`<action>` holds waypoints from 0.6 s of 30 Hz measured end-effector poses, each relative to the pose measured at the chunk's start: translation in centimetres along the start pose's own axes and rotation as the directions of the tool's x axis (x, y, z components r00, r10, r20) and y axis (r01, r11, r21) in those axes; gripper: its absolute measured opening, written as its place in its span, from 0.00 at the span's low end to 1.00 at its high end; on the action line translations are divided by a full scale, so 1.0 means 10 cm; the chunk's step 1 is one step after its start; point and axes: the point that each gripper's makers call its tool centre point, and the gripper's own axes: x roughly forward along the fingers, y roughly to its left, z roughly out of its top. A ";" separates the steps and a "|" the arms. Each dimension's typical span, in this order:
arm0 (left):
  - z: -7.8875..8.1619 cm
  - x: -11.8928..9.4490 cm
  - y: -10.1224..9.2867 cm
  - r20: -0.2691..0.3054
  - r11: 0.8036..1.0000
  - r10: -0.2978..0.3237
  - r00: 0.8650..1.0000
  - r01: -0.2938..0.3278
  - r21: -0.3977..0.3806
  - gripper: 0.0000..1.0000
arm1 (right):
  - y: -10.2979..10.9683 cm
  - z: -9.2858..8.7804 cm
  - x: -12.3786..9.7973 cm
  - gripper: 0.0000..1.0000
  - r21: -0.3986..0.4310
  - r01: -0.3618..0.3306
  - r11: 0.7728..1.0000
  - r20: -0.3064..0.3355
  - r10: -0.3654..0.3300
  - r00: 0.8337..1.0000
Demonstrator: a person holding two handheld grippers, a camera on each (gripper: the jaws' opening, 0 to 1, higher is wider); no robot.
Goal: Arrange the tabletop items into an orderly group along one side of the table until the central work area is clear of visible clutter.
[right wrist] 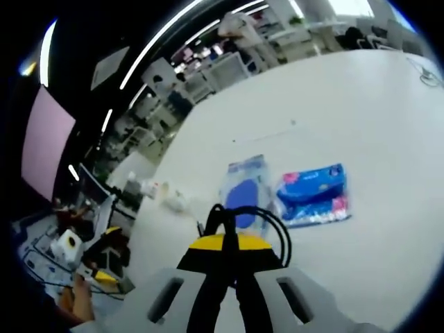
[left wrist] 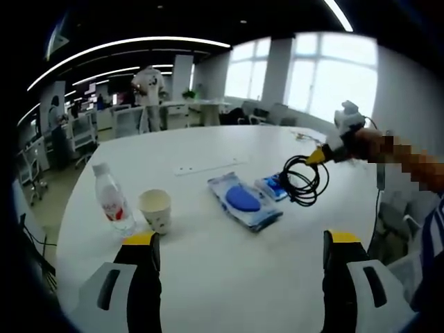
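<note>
On the white table [left wrist: 208, 277] stand a clear water bottle [left wrist: 114, 201] with a red label and a paper cup [left wrist: 155, 209], at the left. A wet-wipes pack [left wrist: 244, 199] with a blue lid lies in the middle, and a blue tissue pack [left wrist: 274, 186] lies beside it. My right gripper [left wrist: 324, 154] comes in from the right and holds a coiled black cable [left wrist: 303, 180], hanging just above the tissue pack. My left gripper [left wrist: 239, 243] stands open over the near table, with nothing between its fingers. In the right gripper view my right gripper [right wrist: 232, 243] is shut on the cable [right wrist: 243, 218], above the wipes pack [right wrist: 244, 187] and tissue pack [right wrist: 313, 195].
A flat white strip [left wrist: 208, 166] lies on the table behind the wipes. The bottle [right wrist: 149, 187] and cup [right wrist: 175, 200] stand near the table's edge. A person [left wrist: 149, 87] stands among desks and chairs at the back. Windows are at the far right.
</note>
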 end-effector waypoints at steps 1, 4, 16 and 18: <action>0.00 -0.01 0.00 0.000 1.000 0.001 1.000 -0.001 -0.001 0.97 | -0.02 -0.02 0.00 0.00 0.004 0.004 1.000 -0.004 -0.004 1.000; 0.00 -0.02 0.01 0.001 1.000 0.005 1.000 -0.005 -0.002 0.97 | -0.08 -0.10 -0.01 0.00 0.010 0.013 1.000 -0.020 -0.013 1.000; -0.02 -0.02 0.02 -0.004 1.000 0.009 1.000 -0.009 -0.004 0.96 | -0.32 -0.27 0.01 0.00 0.041 0.037 0.998 -0.069 -0.034 0.997; -0.02 -0.03 0.02 -0.004 1.000 0.012 1.000 -0.012 -0.004 0.96 | -0.35 -0.30 0.03 0.00 0.041 0.039 0.998 -0.080 -0.036 0.996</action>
